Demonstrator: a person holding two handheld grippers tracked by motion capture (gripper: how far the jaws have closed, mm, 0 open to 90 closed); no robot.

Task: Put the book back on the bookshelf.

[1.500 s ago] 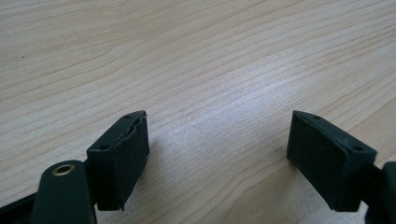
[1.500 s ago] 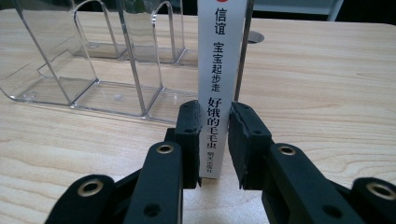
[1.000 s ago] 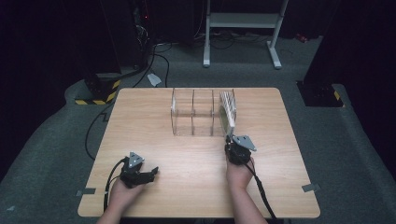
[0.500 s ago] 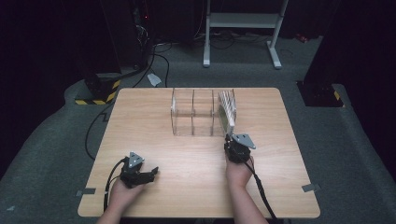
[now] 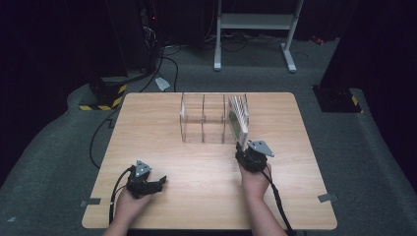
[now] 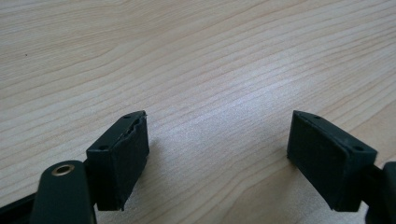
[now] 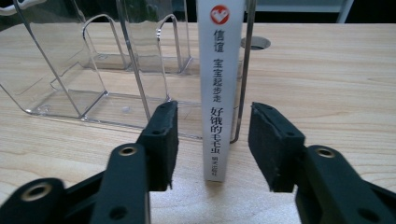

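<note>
A clear acrylic rack (image 5: 204,120) with upright dividers stands at the middle of the wooden table (image 5: 147,123). A thin white book (image 5: 237,118) stands upright in its right-hand compartment. In the right gripper view its spine (image 7: 219,70) carries a red heart mark and Chinese writing. My right gripper (image 7: 212,140) has just been opening. The spine stands between its jaws with a gap on each side, so the pads do not press it. In the high view this gripper (image 5: 239,150) sits just in front of the rack. My left gripper (image 5: 160,182) rests open near the front left, nothing between its jaws (image 6: 217,144).
A round cable hole (image 7: 255,43) lies in the tabletop behind the rack. On the floor beyond the table are a white stand (image 5: 255,22), dark cables (image 5: 162,64) and a yellow-and-black striped block (image 5: 103,98).
Both hands have stayed where they were. The book and the rack have not moved.
</note>
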